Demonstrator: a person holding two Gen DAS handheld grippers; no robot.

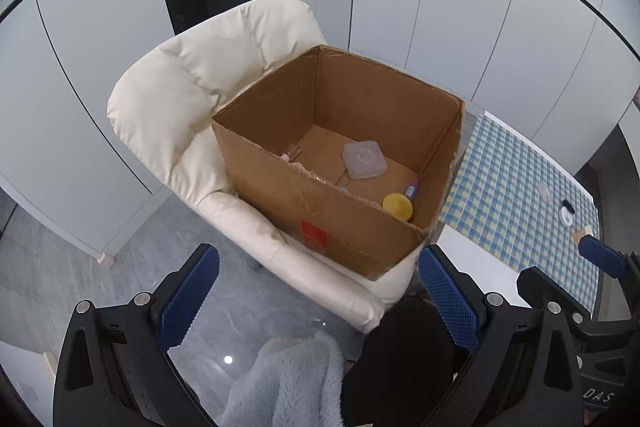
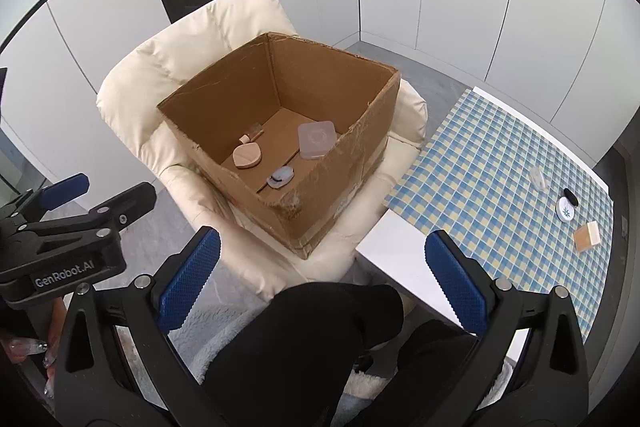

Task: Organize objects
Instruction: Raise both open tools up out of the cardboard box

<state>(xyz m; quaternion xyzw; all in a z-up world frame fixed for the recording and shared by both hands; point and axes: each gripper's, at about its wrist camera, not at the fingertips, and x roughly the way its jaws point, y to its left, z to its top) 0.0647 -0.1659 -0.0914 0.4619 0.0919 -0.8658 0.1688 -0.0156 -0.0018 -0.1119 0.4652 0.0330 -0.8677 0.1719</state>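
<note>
While I hold both above the chair:
Left tongs [image 1: 318, 301]: wide, empty — "GenRobot.AI" on the body.
Right tongs [image 2: 322, 281]: wide, empty.
Cardboard box [image 2: 344, 183]: on cream armchair [image 2: 168, 63] — clear square case [image 2: 316, 139] inside.
Desk [image 2: 500, 163]: checked cloth.

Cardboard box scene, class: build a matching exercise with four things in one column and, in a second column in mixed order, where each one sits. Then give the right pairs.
Things
1. cardboard box
2. clear square container
3. small white round dish
4. yellow round lid

Places
A. on the checked tablecloth
B. on the cream armchair
C. on the box floor, toward the middle
D. in the box, against its near wall, in the corner nearest the table

Pairs: 1-B, 2-C, 3-A, 4-D
</note>
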